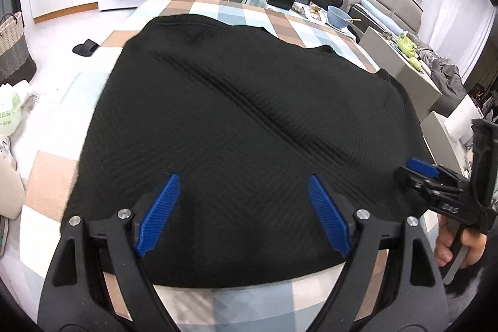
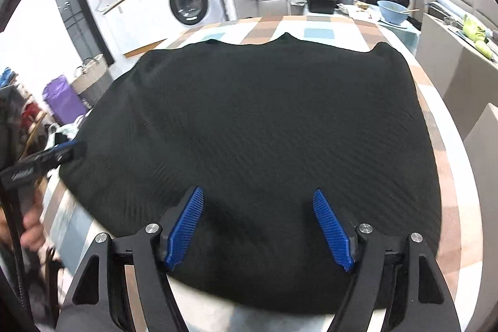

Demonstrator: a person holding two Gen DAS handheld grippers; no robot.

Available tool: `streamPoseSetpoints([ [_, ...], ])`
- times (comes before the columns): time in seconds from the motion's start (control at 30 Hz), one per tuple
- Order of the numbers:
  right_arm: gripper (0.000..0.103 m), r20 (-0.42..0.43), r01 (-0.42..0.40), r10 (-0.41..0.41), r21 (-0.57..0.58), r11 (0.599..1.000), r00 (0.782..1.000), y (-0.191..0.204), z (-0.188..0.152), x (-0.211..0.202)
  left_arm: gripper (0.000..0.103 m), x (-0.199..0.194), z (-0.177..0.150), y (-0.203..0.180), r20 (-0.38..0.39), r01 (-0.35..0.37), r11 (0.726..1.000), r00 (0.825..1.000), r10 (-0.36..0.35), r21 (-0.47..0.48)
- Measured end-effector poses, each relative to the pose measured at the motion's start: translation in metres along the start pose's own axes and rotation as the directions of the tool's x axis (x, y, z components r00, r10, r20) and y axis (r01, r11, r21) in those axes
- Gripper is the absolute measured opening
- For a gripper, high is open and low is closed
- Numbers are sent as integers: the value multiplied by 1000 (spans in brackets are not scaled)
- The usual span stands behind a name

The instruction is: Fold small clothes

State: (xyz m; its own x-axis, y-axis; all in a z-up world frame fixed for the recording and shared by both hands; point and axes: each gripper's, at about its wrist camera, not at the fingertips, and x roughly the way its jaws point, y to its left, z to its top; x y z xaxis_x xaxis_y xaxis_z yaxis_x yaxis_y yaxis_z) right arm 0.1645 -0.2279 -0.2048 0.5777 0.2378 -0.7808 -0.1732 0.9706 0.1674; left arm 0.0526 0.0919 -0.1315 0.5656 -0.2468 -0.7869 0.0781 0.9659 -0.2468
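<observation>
While the black knitted garment (image 1: 242, 126) lies spread across the checked tablecloth (image 1: 218, 11), with one diagonal crease running over it, you hold both grippers over its near hem and neither has taken hold. Your left gripper (image 1: 242, 213) has its blue fingers (image 1: 158, 213) spread wide over the cloth, pinching nothing; your right gripper (image 2: 260, 227) stands just as open beside it, toward the garment's other side. By my reading you are at the start of a fold, not in one. The next move likely calls for lowering each pair of fingers onto the hem edge, closing on it, then lifting both sides together so the cloth carries over evenly toward the far edge.
</observation>
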Motion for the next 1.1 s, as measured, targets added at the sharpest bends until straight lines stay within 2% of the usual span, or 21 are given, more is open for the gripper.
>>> streamPoseSetpoints([
  [0.07, 71, -34, 18, -17, 22, 1000, 999, 4, 4, 13, 83, 7, 3, -6, -13, 6, 1000, 1000, -7, -4],
  [0.13, 71, -31, 62, -62, -6, 998, 998, 9, 6, 18, 83, 14, 5, -10, -22, 10, 1000, 1000, -10, -10],
  [0.23, 71, -31, 78, -79, -40, 996, 996, 10, 3, 16, 83, 19, 4, -12, -38, -1, 1000, 999, 0, -29],
  [0.5, 70, 18, 19, -20, 14, 1000, 1000, -2, -10, -5, 83, 14, -2, -5, -31, -47, 995, 999, 44, -93],
  [0.57, 70, 23, 14, -14, -14, 1000, 1000, 10, -12, -3, 83, 14, -4, -6, -30, -59, 994, 998, 56, -94],
  [0.73, 70, 7, 80, -80, -107, 991, 997, 25, -21, 4, 83, 14, -8, -8, -46, -86, 994, 995, 83, -71],
  [0.83, 70, -2, 35, -35, -69, 997, 999, 18, -20, -2, 83, 12, -9, -6, -39, -95, 993, 995, 92, -71],
  [0.93, 70, 33, -33, 34, -25, 999, 999, 19, -13, -10, 83, 13, -8, -7, -40, -88, 993, 996, 85, -82],
  [1.1, 70, 9, -9, 10, -114, 993, 1000, 46, -14, 7, 83, 19, -9, -23, -51, -92, 996, 995, 91, -18],
])
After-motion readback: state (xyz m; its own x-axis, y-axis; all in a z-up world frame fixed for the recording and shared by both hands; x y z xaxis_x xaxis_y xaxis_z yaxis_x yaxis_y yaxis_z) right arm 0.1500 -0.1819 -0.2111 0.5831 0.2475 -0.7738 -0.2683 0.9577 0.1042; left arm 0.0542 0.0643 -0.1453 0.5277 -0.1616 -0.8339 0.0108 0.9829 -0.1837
